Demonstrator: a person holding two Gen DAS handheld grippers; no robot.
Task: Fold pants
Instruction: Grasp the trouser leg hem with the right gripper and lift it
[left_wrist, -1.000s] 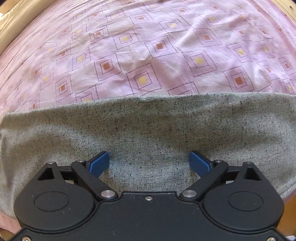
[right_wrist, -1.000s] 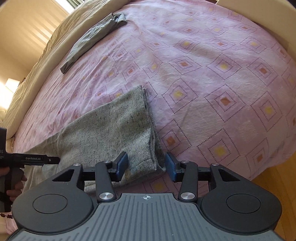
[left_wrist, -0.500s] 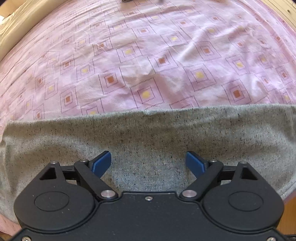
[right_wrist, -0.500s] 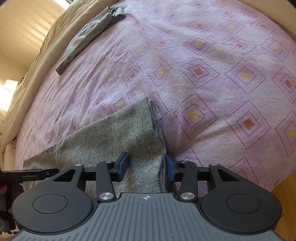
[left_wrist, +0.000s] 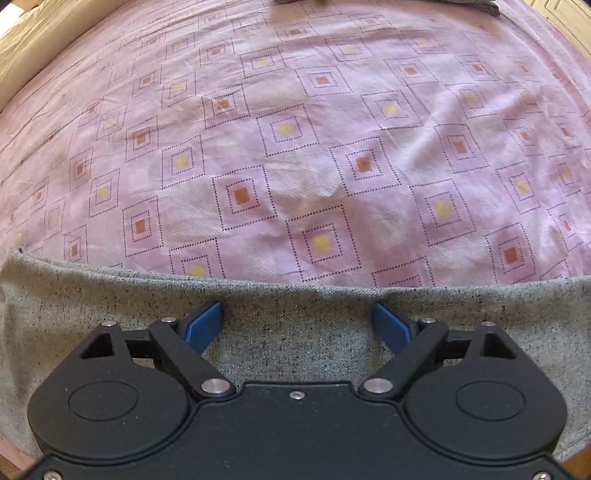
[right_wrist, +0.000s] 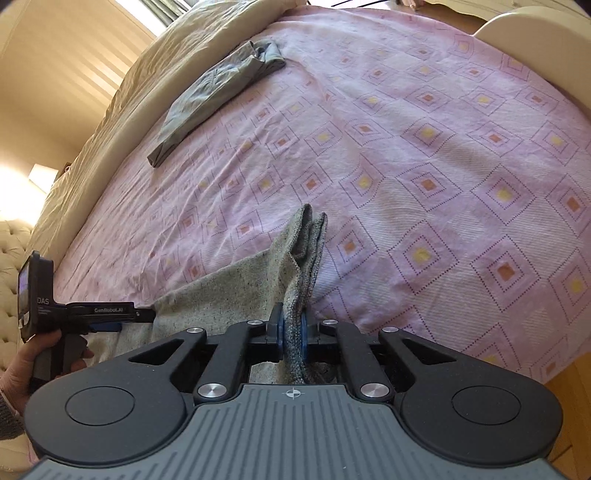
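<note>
The speckled grey pants (right_wrist: 236, 291) lie along the near edge of the bed (right_wrist: 424, 155). The right gripper (right_wrist: 291, 330) has just clamped its jaws on the pants' right end, whose layers now stand bunched up off the pink sheet; a second ago they lay flat between parted jaws. The left gripper (left_wrist: 297, 321) hangs above the cloth, jaws wide and grasping nothing. Lifted from one end only, the layers could slide apart and spoil the fold. Another grey garment (right_wrist: 218, 92) lies far off.
</note>
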